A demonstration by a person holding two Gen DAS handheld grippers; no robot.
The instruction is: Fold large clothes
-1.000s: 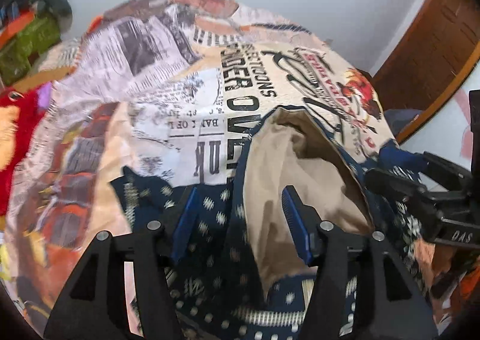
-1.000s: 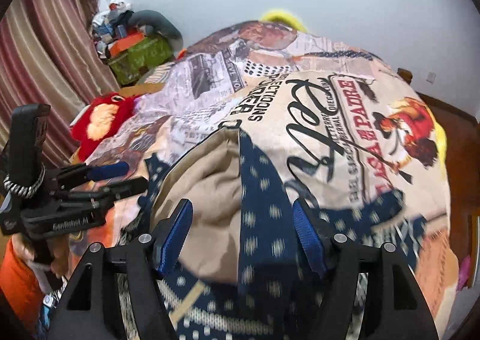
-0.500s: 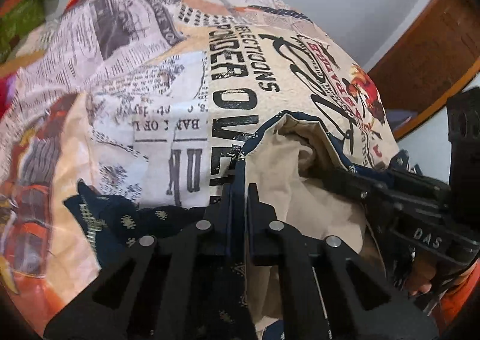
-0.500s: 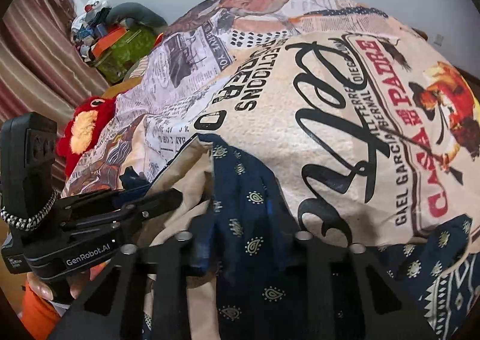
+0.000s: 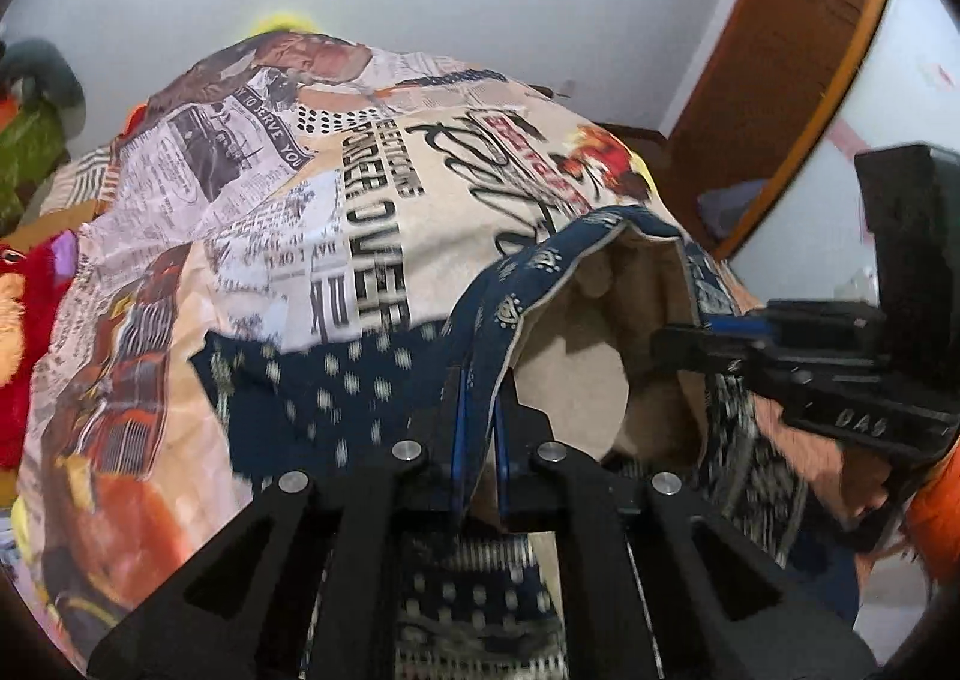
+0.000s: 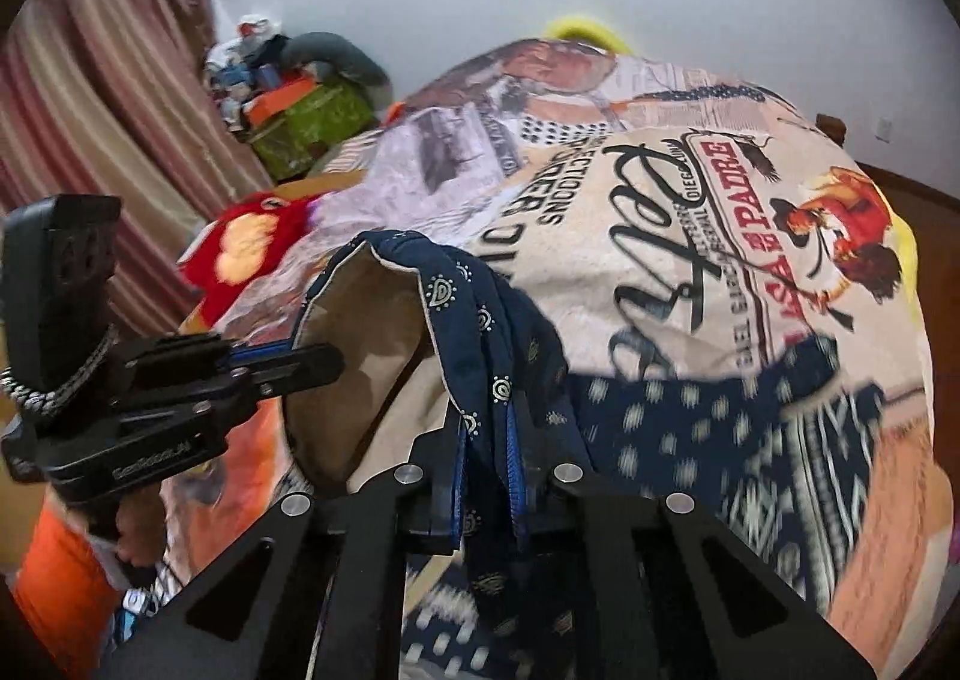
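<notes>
A navy patterned garment (image 5: 336,386) with a tan lining (image 5: 606,320) lies on a bed with a newspaper-print cover (image 5: 336,200). My left gripper (image 5: 478,440) is shut on the garment's navy hem and holds it lifted off the bed. My right gripper (image 6: 489,470) is shut on the same hem (image 6: 474,314) a little further along. The hem arches up between the two grippers and shows the tan inside (image 6: 366,332). Each gripper shows in the other's view, the right one (image 5: 810,362) at the right, the left one (image 6: 180,380) at the left.
A red plush toy (image 6: 252,242) lies at the bed's left edge. A green box with clutter (image 6: 306,122) stands by the striped curtain (image 6: 102,98). A wooden door (image 5: 780,56) is at the right. The bed cover (image 6: 690,236) stretches far ahead.
Both grippers closed on the garment's hem, then lifted it up off the bed, so the opening now arches higher between them.
</notes>
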